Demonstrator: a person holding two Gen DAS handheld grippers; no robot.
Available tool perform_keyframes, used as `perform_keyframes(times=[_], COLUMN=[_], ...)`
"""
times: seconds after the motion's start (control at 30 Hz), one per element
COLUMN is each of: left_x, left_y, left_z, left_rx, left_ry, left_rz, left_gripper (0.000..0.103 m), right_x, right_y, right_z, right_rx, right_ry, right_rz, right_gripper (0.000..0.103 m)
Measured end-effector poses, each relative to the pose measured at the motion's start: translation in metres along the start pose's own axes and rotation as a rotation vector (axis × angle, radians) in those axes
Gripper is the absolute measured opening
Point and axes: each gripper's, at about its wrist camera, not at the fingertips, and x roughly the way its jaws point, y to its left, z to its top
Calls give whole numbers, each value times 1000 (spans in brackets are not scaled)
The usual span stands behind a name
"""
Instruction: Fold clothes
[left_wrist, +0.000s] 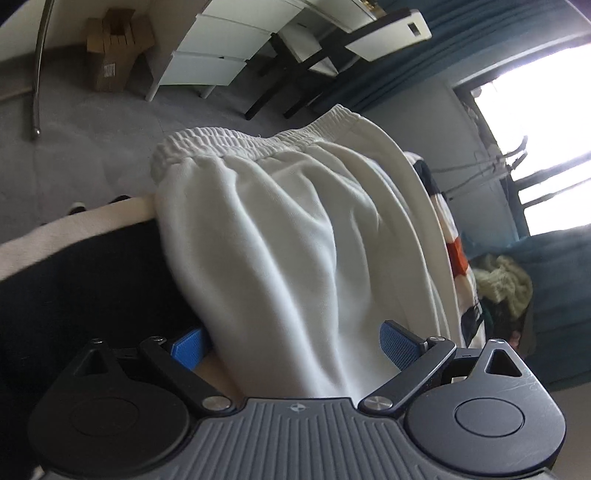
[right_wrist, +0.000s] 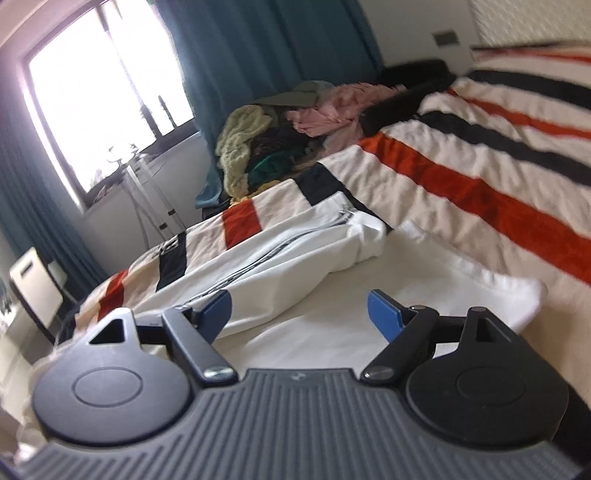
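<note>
While both cameras are tilted and partly blurred, the main surface reads clearly: a bed covered by a striped blanket (right_wrist: 461, 177) in cream, orange-red and black. It carries all the clothing seen.

White trousers (left_wrist: 295, 236) with a gathered elastic waistband (left_wrist: 207, 142) lie across this blanket; in the left wrist view they run from the waistband at the far bed edge back to the camera, passing between the blue pads of the left gripper (left_wrist: 295, 341). Its jaws stand wide, one pad on either side of the cloth; whether either pad presses on the fabric cannot be told.

In the right wrist view a white garment with dark side stripes (right_wrist: 280, 251) lies bunched on the blanket, with smooth white cloth (right_wrist: 332, 302) spread beside and beneath it. The right gripper (right_wrist: 299, 314) hovers over that cloth with jaws wide apart and nothing clamped; its left pad sits just beside the striped garment.

At the far corner of the bed, against the teal curtain (right_wrist: 266, 48), sits a loose pile of clothes (right_wrist: 280, 144): pale green knit, pink fabric, dark items. No basket or bin around it is discernible.

On the floor by the wall stands a cardboard box (left_wrist: 114, 55), flaps open, contents not visible, near a white drawer unit (left_wrist: 218, 48).
</note>
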Motion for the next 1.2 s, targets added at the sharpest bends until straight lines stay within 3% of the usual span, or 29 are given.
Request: perform_keyframes(times=[0.17, 0.3, 0.43, 0.57, 0.7, 0.8, 0.97, 1.1, 1.2], left_x=[2, -9, -23, -24, -26, -25, -22, -14, -3], left_y=[6, 17, 21, 34, 47, 53, 48, 43, 43], left_z=[5, 8, 5, 3, 1, -2, -7, -4, 2], left_rx=[-42, -80, -97, -181, -269, -311, -285, -240, -259], left_ry=[-10, -30, -59, -55, -61, -40, -33, -34, -35], left_rz=[-17, -85, -142, -151, -178, -202, -153, -171, -170], left_gripper=[80, 58, 46, 48, 67, 74, 76, 78, 68], right_x=[1, -1, -2, 9, 23, 30, 39, 43, 49], right_y=[-61, -115, -160, -181, -185, -180, -188, -190, -190], right_z=[14, 12, -3, -22, -31, -27, -31, -30, -27], right_rx=[292, 497, 699, 836, 895, 871, 917, 922, 913], right_ry=[9, -2, 15, 90, 143, 141, 164, 143, 124], right_rz=[-43, -152, -261, -253, -186, -174, -222, -252, -279], right_gripper=[82, 84, 84, 84, 84, 77, 70, 66, 63])
